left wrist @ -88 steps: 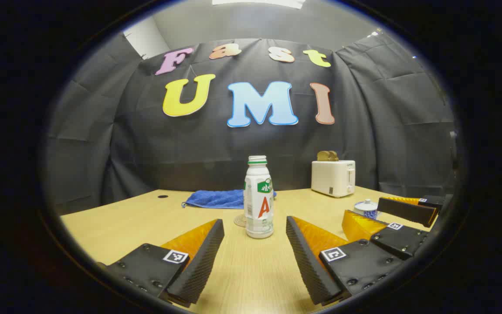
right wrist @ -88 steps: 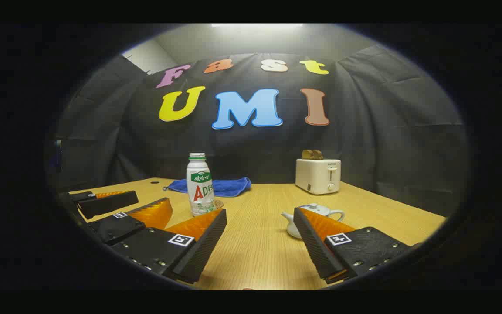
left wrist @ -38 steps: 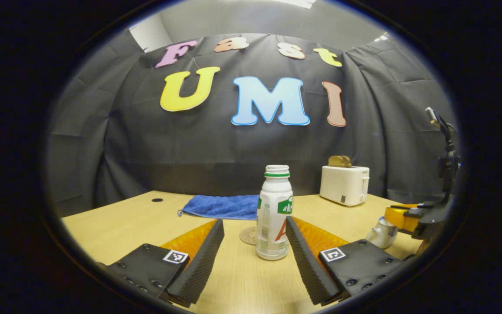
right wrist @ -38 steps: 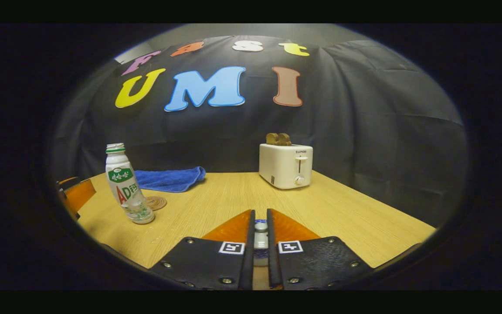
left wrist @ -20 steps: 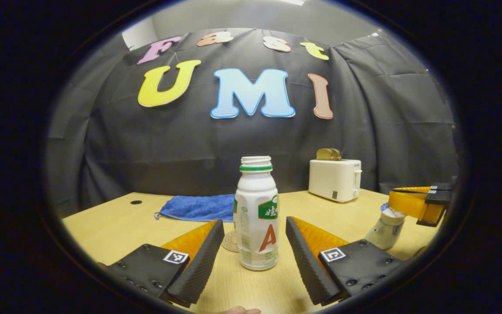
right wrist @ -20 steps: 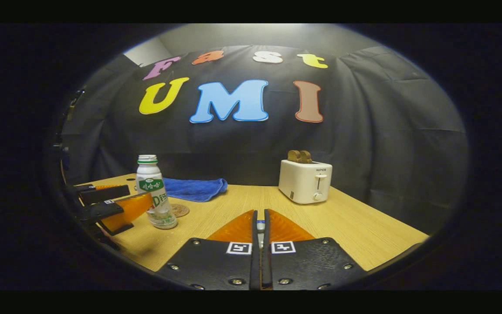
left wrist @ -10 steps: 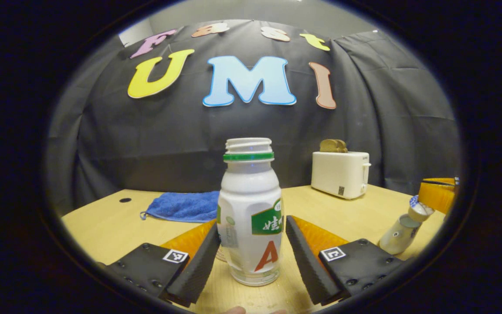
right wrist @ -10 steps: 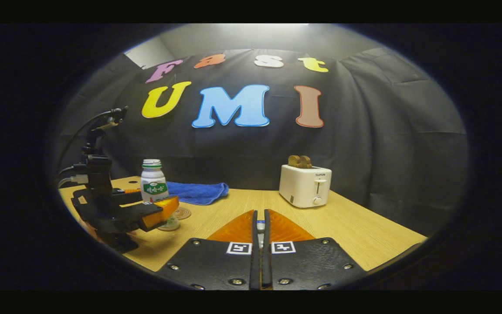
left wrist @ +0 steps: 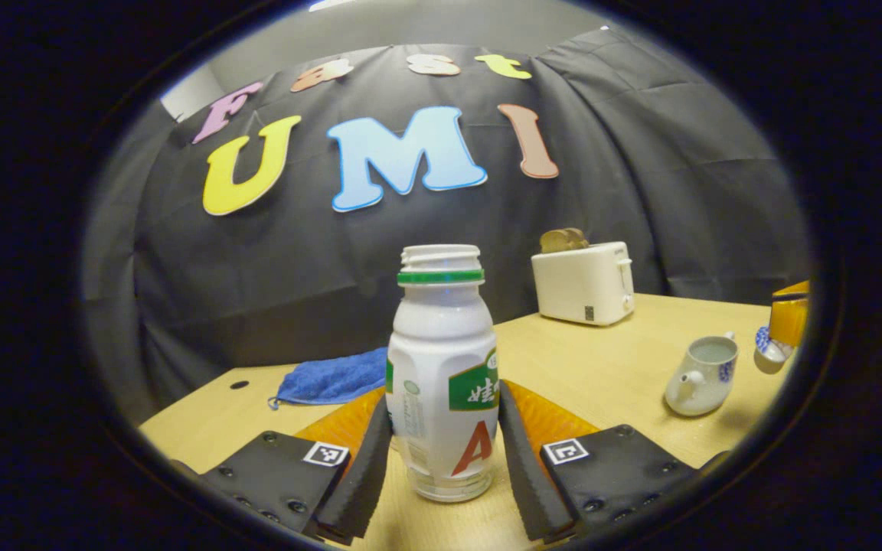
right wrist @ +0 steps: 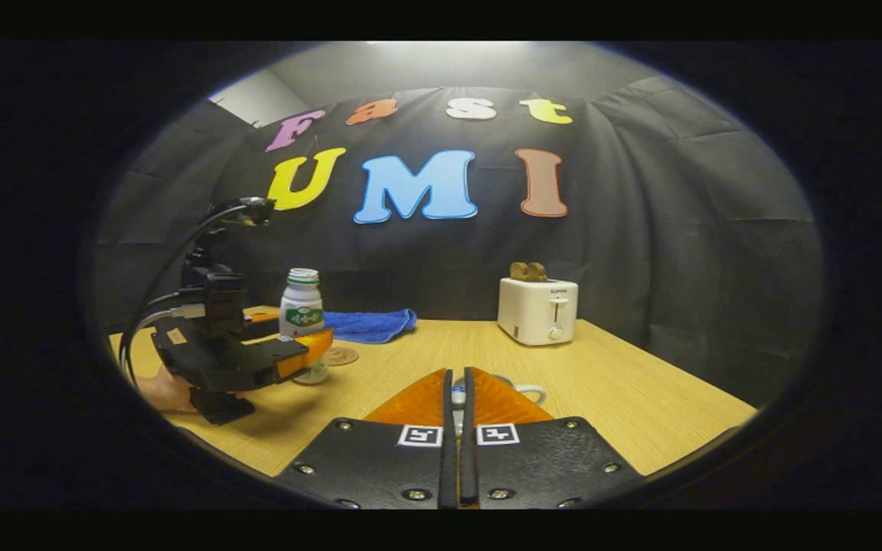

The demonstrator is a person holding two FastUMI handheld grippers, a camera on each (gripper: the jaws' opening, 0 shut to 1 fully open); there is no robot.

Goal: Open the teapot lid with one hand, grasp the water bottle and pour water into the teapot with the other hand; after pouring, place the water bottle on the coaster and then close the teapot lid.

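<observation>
The white water bottle (left wrist: 441, 367), uncapped with a green neck ring, stands between my left gripper's (left wrist: 441, 436) fingers, which press on both its sides. In the right gripper view the bottle (right wrist: 303, 310) sits in that left gripper (right wrist: 299, 348), just in front of the round coaster (right wrist: 341, 356). The white teapot (left wrist: 703, 375) stands open on the table, spout to the left. My right gripper (right wrist: 456, 376) is shut on the lid's knob (right wrist: 458, 394). In the left gripper view the lid (left wrist: 769, 348) hangs beside the teapot under the right gripper (left wrist: 789, 321).
A white toaster (right wrist: 539, 310) with toast in it stands at the back of the wooden table (right wrist: 640, 405). A blue cloth (right wrist: 368, 323) lies at the back, behind the coaster. A hand (right wrist: 165, 390) holds the left gripper near the table's left edge.
My left gripper's fingers have closed in onto the bottle and its view has tilted. The right gripper has carried the lid off to the teapot's side, leaving the pot open and upright.
</observation>
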